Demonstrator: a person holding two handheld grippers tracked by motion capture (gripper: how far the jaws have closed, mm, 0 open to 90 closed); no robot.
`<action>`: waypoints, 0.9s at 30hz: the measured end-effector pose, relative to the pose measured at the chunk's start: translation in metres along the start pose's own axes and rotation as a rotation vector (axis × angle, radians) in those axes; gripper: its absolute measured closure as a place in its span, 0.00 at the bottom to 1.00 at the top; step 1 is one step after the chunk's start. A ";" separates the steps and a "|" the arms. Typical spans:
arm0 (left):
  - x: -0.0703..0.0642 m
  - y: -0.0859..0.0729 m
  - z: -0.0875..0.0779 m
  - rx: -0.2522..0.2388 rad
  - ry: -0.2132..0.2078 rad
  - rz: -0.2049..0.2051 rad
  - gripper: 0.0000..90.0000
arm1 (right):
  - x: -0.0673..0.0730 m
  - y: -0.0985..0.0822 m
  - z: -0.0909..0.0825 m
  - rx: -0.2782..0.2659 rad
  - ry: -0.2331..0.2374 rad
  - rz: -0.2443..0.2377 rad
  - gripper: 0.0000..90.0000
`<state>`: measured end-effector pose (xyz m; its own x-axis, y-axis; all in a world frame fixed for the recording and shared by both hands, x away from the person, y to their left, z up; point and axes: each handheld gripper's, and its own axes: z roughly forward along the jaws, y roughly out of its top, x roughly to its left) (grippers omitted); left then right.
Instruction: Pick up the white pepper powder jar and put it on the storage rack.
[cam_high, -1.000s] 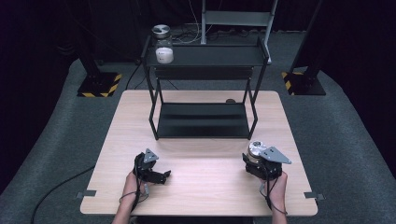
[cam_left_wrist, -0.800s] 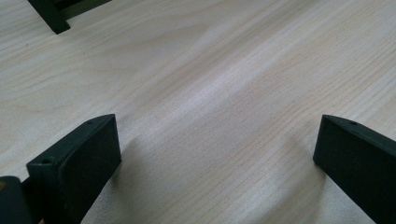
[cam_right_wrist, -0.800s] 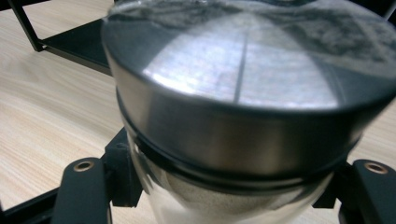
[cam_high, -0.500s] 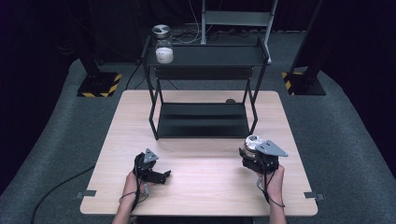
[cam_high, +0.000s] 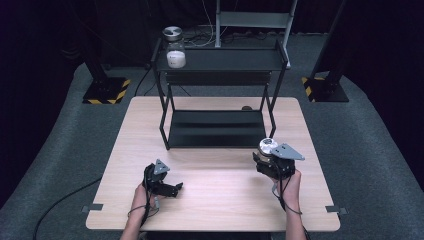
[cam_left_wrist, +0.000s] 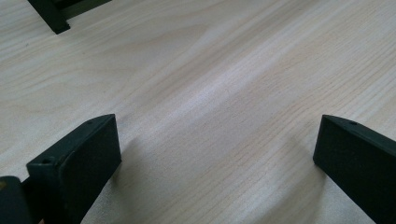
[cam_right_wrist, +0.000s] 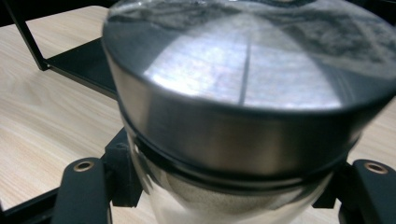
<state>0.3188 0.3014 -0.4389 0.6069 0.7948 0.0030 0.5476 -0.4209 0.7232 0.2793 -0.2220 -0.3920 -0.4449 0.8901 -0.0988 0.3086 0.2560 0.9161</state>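
Observation:
A glass jar with a silver metal lid (cam_high: 268, 146) is held just above the table at the front right, and my right gripper (cam_high: 267, 161) is shut on its body. In the right gripper view the jar (cam_right_wrist: 243, 107) stands very close, with the two black jaws against its glass sides below the lid. My left gripper (cam_high: 172, 189) rests low over the wooden table (cam_high: 220, 200) at the front left, open, with bare wood between its jaws (cam_left_wrist: 215, 149). A second jar with a silver lid (cam_high: 175, 47) stands at the left end of the black rack's top shelf (cam_high: 235, 59).
The black two-tier rack stands at the table's far middle, its lower shelf (cam_high: 215, 127) bare and its front right leg (cam_high: 272, 117) close to the held jar. A small dark thing (cam_high: 246, 107) lies on the table behind the rack. Striped stand bases (cam_high: 102, 90) sit on the floor.
My right gripper has carried the jar a little away from the person and up, toward the rack's front right corner. The left gripper has stayed where it was.

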 end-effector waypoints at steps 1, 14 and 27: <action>0.000 0.000 0.000 0.000 0.000 0.000 0.00 | 0.000 0.002 0.001 0.001 0.001 -0.002 0.33; 0.000 0.000 0.000 0.000 0.000 0.000 0.00 | -0.004 0.017 0.011 -0.012 0.006 -0.007 0.33; 0.000 0.000 0.000 0.000 0.000 0.000 0.00 | -0.007 0.028 0.016 -0.016 0.007 -0.011 0.33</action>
<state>0.3188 0.3014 -0.4390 0.6068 0.7948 0.0026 0.5476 -0.4205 0.7234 0.3049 -0.2147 -0.3716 -0.4541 0.8846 -0.1059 0.2900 0.2592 0.9213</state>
